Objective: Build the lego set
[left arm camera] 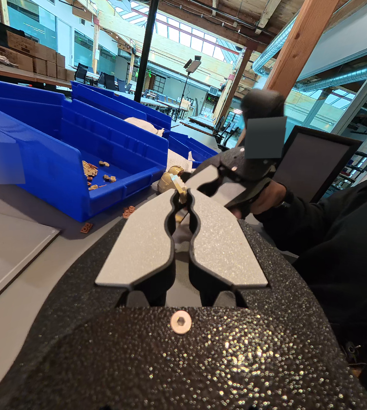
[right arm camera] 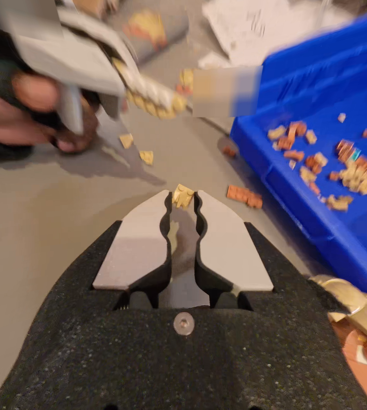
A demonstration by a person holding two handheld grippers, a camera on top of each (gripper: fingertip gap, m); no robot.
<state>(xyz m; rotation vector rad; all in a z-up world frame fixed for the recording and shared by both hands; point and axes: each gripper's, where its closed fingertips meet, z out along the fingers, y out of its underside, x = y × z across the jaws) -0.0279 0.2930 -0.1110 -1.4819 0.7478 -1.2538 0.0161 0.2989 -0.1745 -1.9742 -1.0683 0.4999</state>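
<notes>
- The left gripper (left arm camera: 182,195), with pale grey textured fingers on a black body, is pinching a long tan studded lego strip (right arm camera: 156,102) at its tips; in the right wrist view the strip is sticking out past the fingers towards the blue plastic bin (right arm camera: 311,221).
- The right gripper (right arm camera: 183,196) is clamping a small tan lego plate (right arm camera: 182,196) between its fingertips, just in front of the bin's near corner.
- In the left wrist view the right gripper (left arm camera: 202,184) is reaching in from the side away from the bin, its tips close beside the left one's, and a hand (left arm camera: 264,197) in a black sleeve is gripping its handle.
- A rounded tan lego assembly (left arm camera: 169,177) is sitting on the grey table (left arm camera: 34,299) just beside the bin's open front.
- Loose tan and reddish-brown lego pieces (right arm camera: 353,175) are lying scattered inside the bin.
- A few reddish-brown plates (left arm camera: 129,211) are lying on the table just outside the bin's front wall.
- Two small tan pieces (right arm camera: 137,147) are lying on the table farther from the bin, under the left gripper.
- The right wrist view is blurred, so finer detail cannot be told.
</notes>
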